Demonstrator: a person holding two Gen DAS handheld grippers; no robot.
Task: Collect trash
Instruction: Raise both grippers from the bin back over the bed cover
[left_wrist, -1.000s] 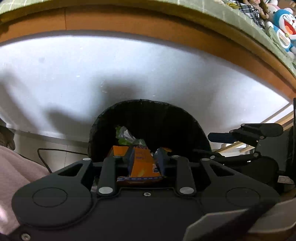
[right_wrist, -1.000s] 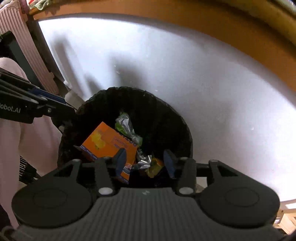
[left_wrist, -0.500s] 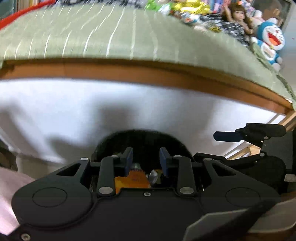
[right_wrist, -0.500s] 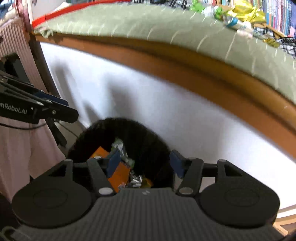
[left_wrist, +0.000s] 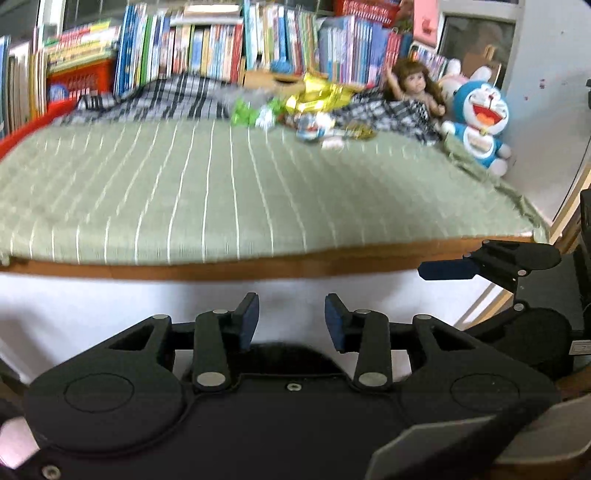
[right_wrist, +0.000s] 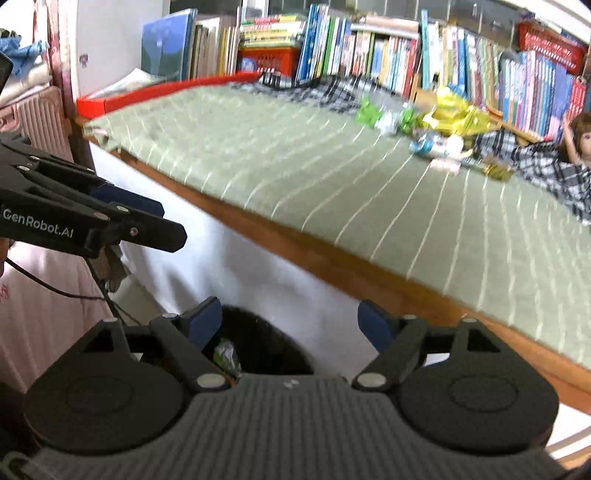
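Crumpled wrappers (left_wrist: 314, 107), green, gold and silver, lie in a heap at the far side of the green striped bed cover (left_wrist: 221, 192); the right wrist view shows the same wrappers (right_wrist: 436, 125). The black trash bin (right_wrist: 266, 347) stands on the floor below the bed edge with a green wrapper (right_wrist: 226, 356) inside; in the left wrist view only the bin's rim (left_wrist: 291, 350) shows. My left gripper (left_wrist: 291, 323) is empty, its jaws opening. My right gripper (right_wrist: 290, 325) is empty too, jaws spreading wide above the bin.
A doll (left_wrist: 413, 88) and a blue plush toy (left_wrist: 480, 122) sit at the bed's far right on a checked cloth (left_wrist: 388, 114). Books (left_wrist: 221, 48) line the shelf behind. The bed has a wooden rail (left_wrist: 258, 266) and white side panel (right_wrist: 258, 266).
Both grippers rose from over the bin and tilted up, so the bed top with wrappers came into view. Both sets of jaws widened. The orange box stays in the bin.
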